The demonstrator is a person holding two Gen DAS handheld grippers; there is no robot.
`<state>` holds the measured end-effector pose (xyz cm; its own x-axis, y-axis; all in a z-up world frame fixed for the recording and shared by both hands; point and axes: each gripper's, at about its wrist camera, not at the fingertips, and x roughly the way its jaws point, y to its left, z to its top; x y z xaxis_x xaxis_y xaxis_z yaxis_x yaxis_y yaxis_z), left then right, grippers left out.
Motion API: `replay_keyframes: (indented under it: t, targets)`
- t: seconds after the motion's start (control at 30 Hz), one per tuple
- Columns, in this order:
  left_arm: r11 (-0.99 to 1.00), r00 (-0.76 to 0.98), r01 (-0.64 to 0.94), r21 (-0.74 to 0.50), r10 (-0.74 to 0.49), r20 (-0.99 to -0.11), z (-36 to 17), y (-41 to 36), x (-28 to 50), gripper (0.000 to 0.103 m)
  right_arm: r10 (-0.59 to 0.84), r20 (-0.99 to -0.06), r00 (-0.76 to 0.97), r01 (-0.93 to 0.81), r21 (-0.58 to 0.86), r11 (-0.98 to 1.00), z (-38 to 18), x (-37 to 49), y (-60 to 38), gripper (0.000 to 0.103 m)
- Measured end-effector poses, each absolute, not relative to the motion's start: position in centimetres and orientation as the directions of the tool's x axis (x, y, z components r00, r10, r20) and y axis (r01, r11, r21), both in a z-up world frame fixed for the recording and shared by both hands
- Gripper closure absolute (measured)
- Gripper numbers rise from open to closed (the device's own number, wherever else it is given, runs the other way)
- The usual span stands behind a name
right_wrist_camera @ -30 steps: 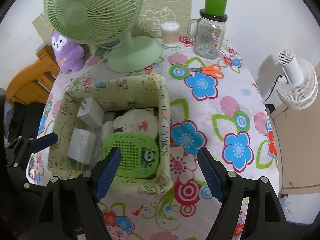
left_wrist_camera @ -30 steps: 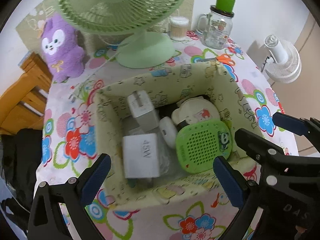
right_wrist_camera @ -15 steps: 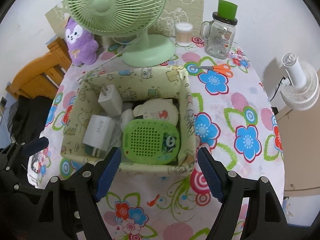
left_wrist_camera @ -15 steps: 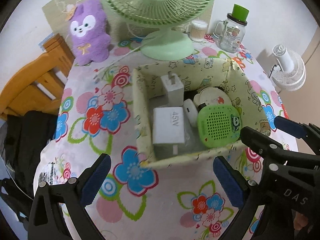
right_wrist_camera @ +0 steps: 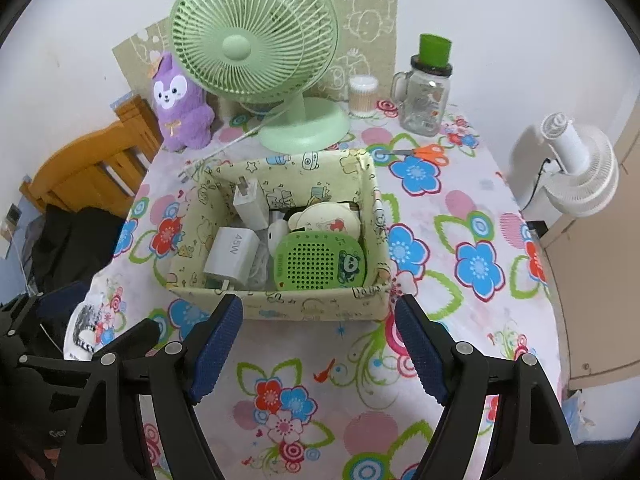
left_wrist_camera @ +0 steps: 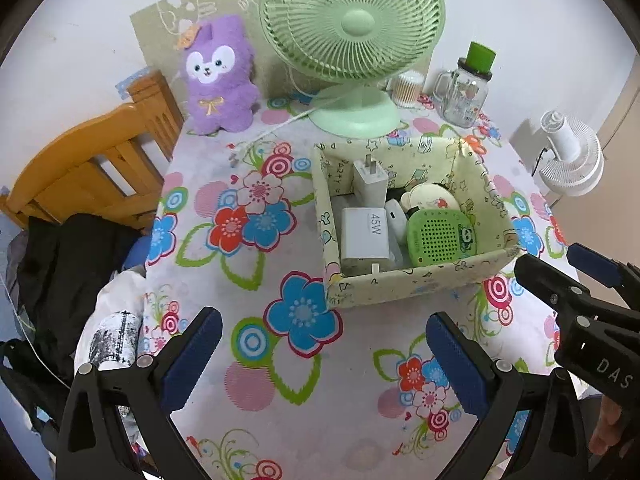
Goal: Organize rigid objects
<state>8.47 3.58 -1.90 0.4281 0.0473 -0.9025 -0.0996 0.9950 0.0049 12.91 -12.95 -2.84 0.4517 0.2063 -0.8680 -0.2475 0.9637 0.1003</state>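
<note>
**Both grippers draw back from the filled box**

Left wrist view: the left gripper (left_wrist_camera: 320,360) stands apart and empty over the flowered tablecloth (left_wrist_camera: 248,392). A second ago it hung right over the pale green cartoon-print fabric box (left_wrist_camera: 416,280); now the box sits well ahead.

Right wrist view: the right gripper (right_wrist_camera: 320,344), jaws wide and empty, has likewise pulled away. The white 45W charger block (right_wrist_camera: 232,256) and green perforated speaker (right_wrist_camera: 320,262) lie inside, so sorting looks finished.

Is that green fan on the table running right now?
Apparently off. The fan shows no blur behind its grille, and its plug lies loose on the tablecloth.
</note>
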Motion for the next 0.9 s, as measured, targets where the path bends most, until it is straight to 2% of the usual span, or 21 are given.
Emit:
replay_keyframes:
  t: [0.37, 0.67, 0.9]
  targets:
    - [0.994, 0.493, -0.109, 0.012, 0.065, -0.868, 1.8, 2.6, 5.8, 0.000, 0.187, -0.840, 0.510, -0.245, 0.066, 0.967, 0.9, 9.7, -14.9, 0.018]
    - [0.993, 0.529, -0.118, 0.006, 0.068, -0.846, 4.6, 0.4, 3.9, 0.000, 0.204, -0.801, 0.563, -0.283, 0.046, 0.958, 4.5, 7.8, -17.1, 0.010]
    - [0.990, 0.551, -0.140, 0.001, 0.079, -0.831, 6.1, -0.9, 2.5, 0.000, 0.215, -0.785, 0.582, -0.288, 0.049, 0.956, 5.8, 7.3, -18.6, 0.009]
